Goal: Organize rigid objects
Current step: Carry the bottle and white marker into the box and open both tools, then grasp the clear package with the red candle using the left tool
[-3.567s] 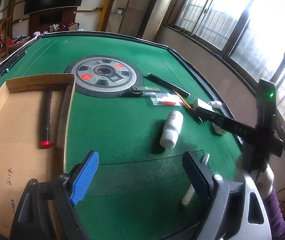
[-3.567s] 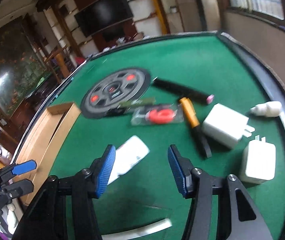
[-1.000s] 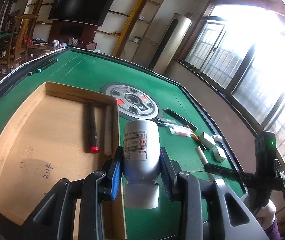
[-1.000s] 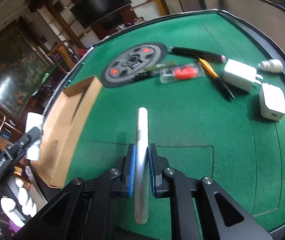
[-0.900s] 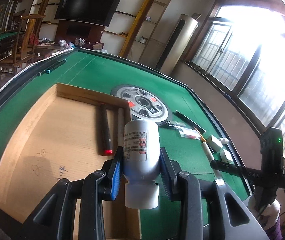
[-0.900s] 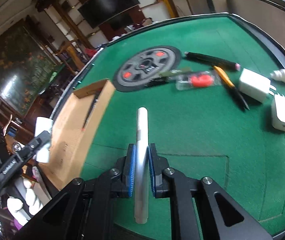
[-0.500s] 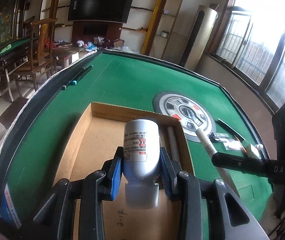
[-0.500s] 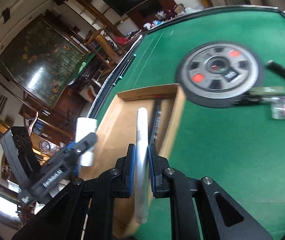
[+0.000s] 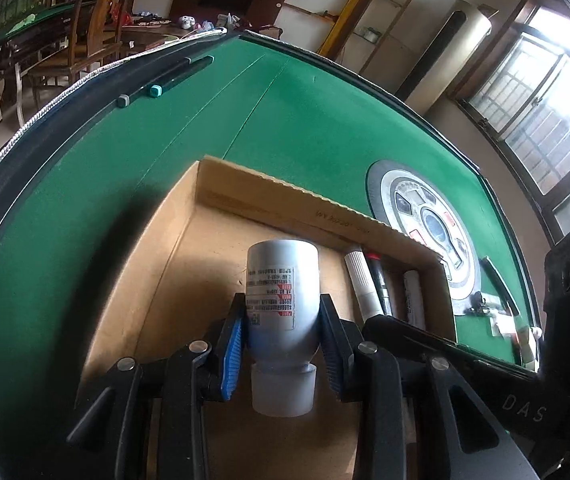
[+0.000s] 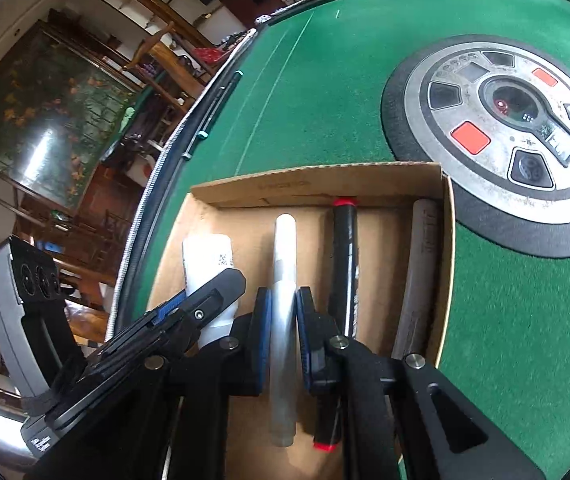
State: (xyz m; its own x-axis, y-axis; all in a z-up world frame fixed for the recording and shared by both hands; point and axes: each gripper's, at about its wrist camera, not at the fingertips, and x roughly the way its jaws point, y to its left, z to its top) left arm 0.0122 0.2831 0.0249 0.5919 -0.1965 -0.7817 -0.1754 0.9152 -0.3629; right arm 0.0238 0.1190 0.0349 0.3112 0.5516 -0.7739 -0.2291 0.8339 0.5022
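A white bottle [image 9: 283,292] with a printed label is clamped in my left gripper [image 9: 281,328], cap towards the camera, low over the floor of the cardboard box [image 9: 285,204]. Just to its right, my right gripper [image 10: 283,312] is shut on a white marker [image 10: 285,264], held lengthwise above the box floor. A black marker with red ends [image 10: 343,260] and a grey stick [image 10: 421,264] lie along the box's right wall. In the right wrist view the bottle [image 10: 205,256] shows at left between the left gripper's fingers [image 10: 221,284].
The box sits on a green felt table [image 9: 305,112]. A round grey control panel [image 10: 501,128] lies right of the box. Two pens [image 9: 157,84] rest by the table's far left rim. Small items [image 9: 493,308] lie at the right. Wooden chairs [image 9: 85,20] stand beyond the table.
Both grippers moved left from above the felt to over the box and sank lower, still carrying the bottle and the white marker. Earlier both items lay on the felt with the grippers open.
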